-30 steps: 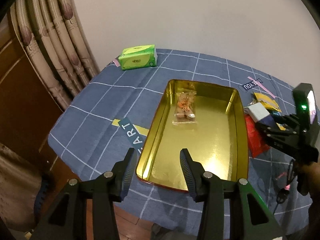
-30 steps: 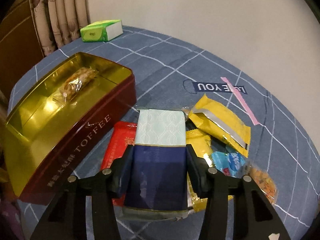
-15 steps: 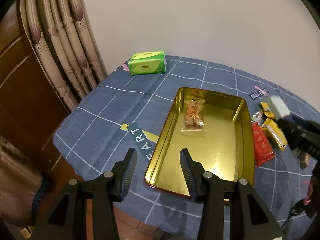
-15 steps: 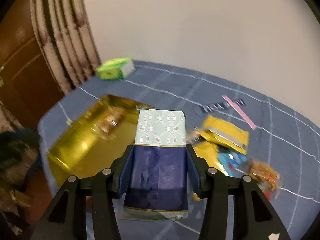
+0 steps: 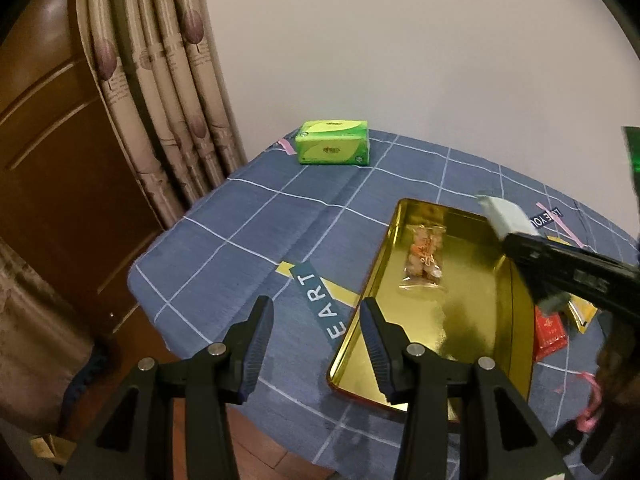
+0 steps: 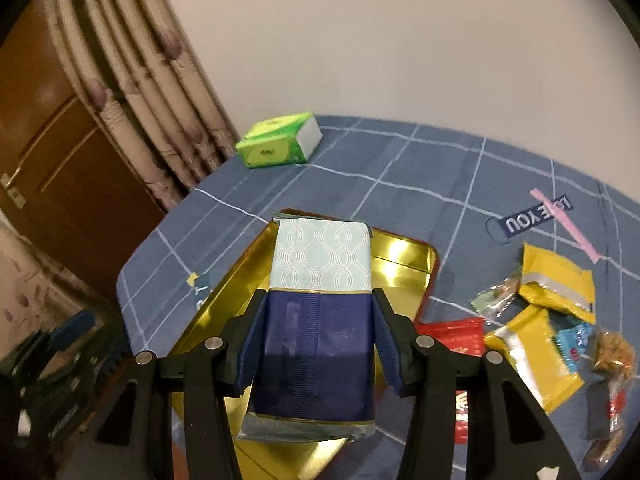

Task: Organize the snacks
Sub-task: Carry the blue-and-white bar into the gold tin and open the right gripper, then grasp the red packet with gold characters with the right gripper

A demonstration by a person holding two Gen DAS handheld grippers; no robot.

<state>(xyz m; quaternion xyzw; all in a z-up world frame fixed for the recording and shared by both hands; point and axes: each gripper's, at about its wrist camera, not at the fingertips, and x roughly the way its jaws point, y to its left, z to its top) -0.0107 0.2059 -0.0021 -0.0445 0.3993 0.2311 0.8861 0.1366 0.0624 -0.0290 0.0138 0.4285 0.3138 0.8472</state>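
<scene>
My right gripper is shut on a navy and pale-blue snack packet and holds it above the gold tin. In the left wrist view the tin lies open on the table with a clear-wrapped snack in its far end; the packet hangs over its right side in the right gripper's black frame. My left gripper is open and empty above the tin's near left corner. Loose snacks lie right of the tin: yellow packets, a red packet.
A green tissue pack sits at the table's far left corner. The round table has a blue checked cloth. Curtains and a wooden door stand to the left. A white wall is behind.
My right gripper lifted the packet off the snack pile and carried it left over the tin. My left gripper drew back and to the left.
</scene>
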